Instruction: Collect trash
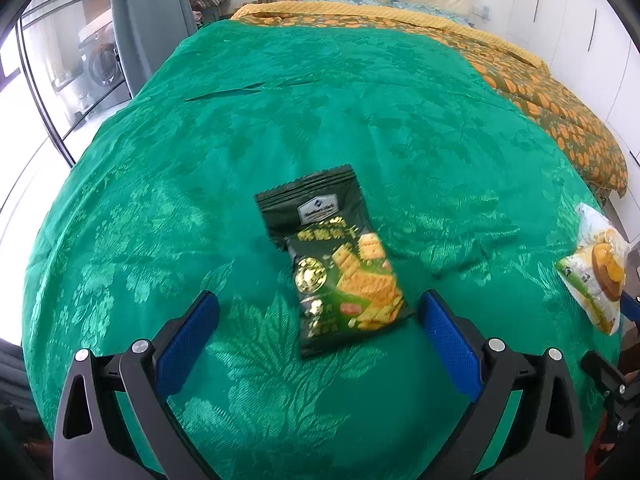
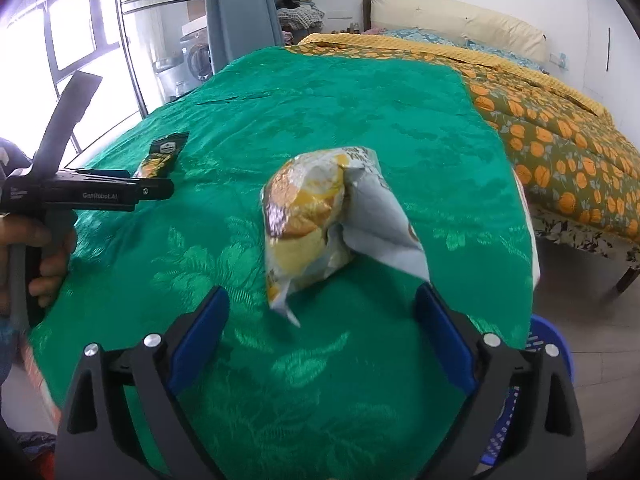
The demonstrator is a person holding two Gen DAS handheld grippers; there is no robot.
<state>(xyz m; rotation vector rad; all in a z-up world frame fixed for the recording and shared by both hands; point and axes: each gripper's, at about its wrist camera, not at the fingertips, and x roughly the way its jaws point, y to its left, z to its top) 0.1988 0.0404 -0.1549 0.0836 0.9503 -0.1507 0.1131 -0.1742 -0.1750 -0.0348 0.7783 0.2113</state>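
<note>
A green patterned bedspread (image 1: 280, 128) is covering the bed, with an orange-flowered quilt (image 1: 552, 100) lying beyond it. The left gripper (image 1: 319, 314) is hovering with its jaws spread wide, and the dark cracker packet (image 1: 334, 264) is lying flat just ahead, reaching between its fingertips. The right gripper (image 2: 322, 308) is likewise gaping, the crumpled white-and-yellow snack bag (image 2: 332, 226) sitting just ahead of it.

1. Green leaf-patterned bedspread (image 1: 280, 120).
2. On bedspread: dark green cracker packet (image 1: 336, 264), gold print.
3. Right of packet: white and yellow wrapper (image 2: 320, 224).
4. Beyond bedspread: olive quilt (image 1: 552, 104), orange pumpkins.
5. Blue gripper pads (image 1: 188, 340).
</note>
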